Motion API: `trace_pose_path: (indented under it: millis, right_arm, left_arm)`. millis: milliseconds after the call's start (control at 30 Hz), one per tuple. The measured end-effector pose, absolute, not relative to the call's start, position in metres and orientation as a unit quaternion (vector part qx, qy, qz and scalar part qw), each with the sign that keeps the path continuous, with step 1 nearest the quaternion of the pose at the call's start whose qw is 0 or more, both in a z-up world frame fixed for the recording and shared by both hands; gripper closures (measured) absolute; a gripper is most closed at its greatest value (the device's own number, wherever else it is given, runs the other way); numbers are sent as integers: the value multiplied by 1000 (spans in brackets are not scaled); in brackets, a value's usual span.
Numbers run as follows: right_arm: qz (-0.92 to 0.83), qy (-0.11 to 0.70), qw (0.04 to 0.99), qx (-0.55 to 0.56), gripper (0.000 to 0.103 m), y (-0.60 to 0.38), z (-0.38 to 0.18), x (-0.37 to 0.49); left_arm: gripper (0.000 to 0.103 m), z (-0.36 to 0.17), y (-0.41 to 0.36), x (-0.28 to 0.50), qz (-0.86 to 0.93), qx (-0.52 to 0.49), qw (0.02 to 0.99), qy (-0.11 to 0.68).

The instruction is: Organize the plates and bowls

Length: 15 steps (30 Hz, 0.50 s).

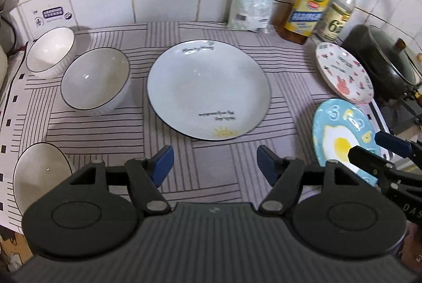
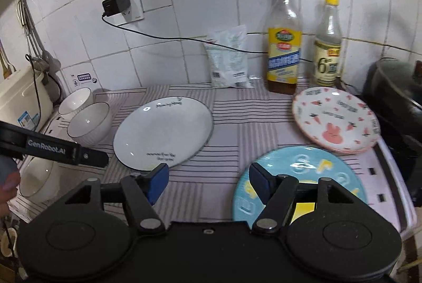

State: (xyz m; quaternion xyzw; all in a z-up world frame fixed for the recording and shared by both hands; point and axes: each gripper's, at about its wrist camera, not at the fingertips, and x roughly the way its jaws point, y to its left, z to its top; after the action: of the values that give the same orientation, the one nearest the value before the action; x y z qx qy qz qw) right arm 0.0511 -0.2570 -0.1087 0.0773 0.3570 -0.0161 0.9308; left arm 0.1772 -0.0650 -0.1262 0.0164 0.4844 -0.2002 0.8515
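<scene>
Both grippers, left (image 1: 215,164) and right (image 2: 208,181), hang open and empty: white plate (image 1: 208,89) dead ahead of left, blue plate (image 2: 298,177) under right's right jaw.

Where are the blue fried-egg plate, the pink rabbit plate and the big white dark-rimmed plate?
Blue fried-egg plate (image 2: 303,164): right wrist view, upper face.
Pink rabbit plate (image 2: 335,116): right wrist view, centre.
Big white dark-rimmed plate (image 1: 208,87): left wrist view, centre.
</scene>
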Motion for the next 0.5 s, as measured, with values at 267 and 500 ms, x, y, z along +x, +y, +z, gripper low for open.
trace_pose_path:
  millis: [267,500]
  right_arm:
    - [-41,357,931,67,20,-275,-99,22]
    - [-96,356,928,48,17,-298,-121,4]
  left_arm:
    - [23,-117,-84,157,-205,36,855,475]
    - [7,-126,-109,140,-212,46,857,468]
